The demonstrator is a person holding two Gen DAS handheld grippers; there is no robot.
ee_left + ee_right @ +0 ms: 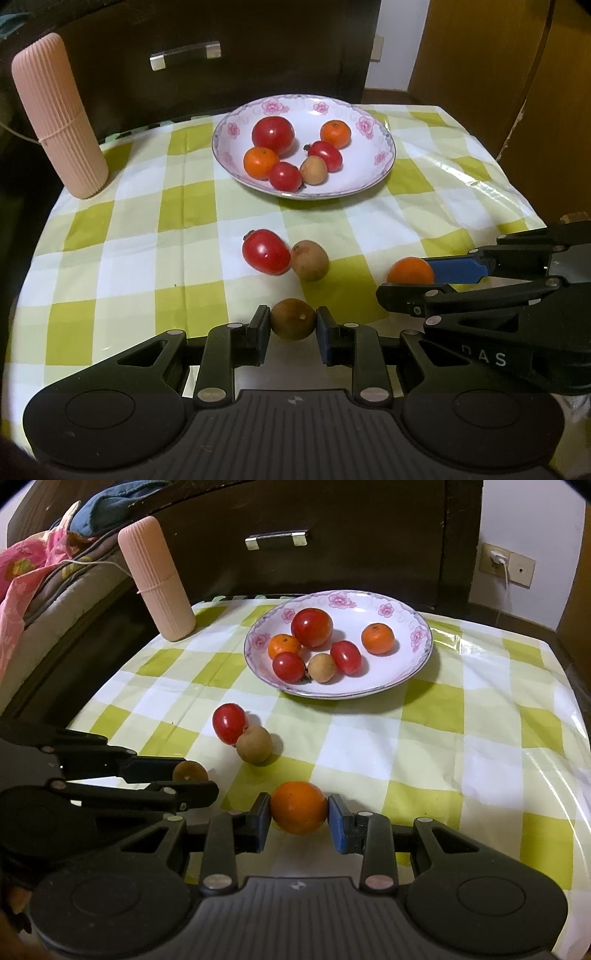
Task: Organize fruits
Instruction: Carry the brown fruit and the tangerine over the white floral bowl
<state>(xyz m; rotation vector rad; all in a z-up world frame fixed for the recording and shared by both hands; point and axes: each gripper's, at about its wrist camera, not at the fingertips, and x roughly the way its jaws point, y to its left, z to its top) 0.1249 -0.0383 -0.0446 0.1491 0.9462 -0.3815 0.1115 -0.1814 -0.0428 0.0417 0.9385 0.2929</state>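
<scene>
Low in the left wrist frame, the left hand-held gripper [292, 325] squeezes a brown fruit [293, 318] over the desk [129, 258] — the right hand-held gripper [299, 812] squeezes an orange [298, 806], plate [369, 692] beyond.

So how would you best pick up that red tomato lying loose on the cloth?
Grip the red tomato across its narrow middle, coming from above. The brown fruit touches one end, so set the jaws on its two free sides.
</scene>
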